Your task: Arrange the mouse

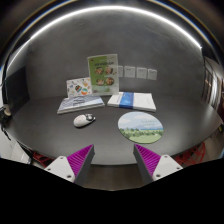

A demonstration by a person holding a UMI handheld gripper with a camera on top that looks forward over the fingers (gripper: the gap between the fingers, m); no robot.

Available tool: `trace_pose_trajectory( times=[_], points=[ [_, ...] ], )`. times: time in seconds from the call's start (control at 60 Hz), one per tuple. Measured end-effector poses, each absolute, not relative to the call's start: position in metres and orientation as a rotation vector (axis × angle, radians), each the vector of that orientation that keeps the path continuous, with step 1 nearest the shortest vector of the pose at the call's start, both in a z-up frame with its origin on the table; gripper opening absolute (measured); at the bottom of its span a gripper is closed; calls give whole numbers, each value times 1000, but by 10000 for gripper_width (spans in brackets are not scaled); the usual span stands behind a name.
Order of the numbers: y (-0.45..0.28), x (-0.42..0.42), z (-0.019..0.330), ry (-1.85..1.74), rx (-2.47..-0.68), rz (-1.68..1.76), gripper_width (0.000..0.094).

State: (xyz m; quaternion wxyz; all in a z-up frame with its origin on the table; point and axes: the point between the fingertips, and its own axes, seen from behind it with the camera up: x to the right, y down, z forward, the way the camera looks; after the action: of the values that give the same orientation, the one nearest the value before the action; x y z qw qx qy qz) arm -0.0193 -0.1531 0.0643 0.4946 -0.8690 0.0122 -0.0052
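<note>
Fingers point(79, 158) of the gripper point(113, 160) are standing apart and empty, well short of the mouse point(84, 120) lying left of the round mat point(140, 126), so a careless approach is risking nudging the smooth mouse away.

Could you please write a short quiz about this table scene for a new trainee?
1. True or false: the gripper is shut on the mouse.
2. Which thing lies beside the mouse, on the same near row of the table? A) a round mouse pad B) a keyboard C) a cup
3. Fill in: behind the mouse lies a closed ____, and an upright card stands beyond it.

Key: 1 false, the fingers are open and the mouse lies well beyond them; 2 A; 3 book.
</note>
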Motion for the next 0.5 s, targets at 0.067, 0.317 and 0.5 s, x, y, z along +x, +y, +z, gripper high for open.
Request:
trace_pose_trajectory(
  times=[0.067,0.317,0.5],
  points=[
    [-147,-20,62,-1,-2105,10,829],
    [-99,-70,34,-264,-2126,185,825],
    [-55,-138,-3,-363,-2176,279,828]
  ],
)
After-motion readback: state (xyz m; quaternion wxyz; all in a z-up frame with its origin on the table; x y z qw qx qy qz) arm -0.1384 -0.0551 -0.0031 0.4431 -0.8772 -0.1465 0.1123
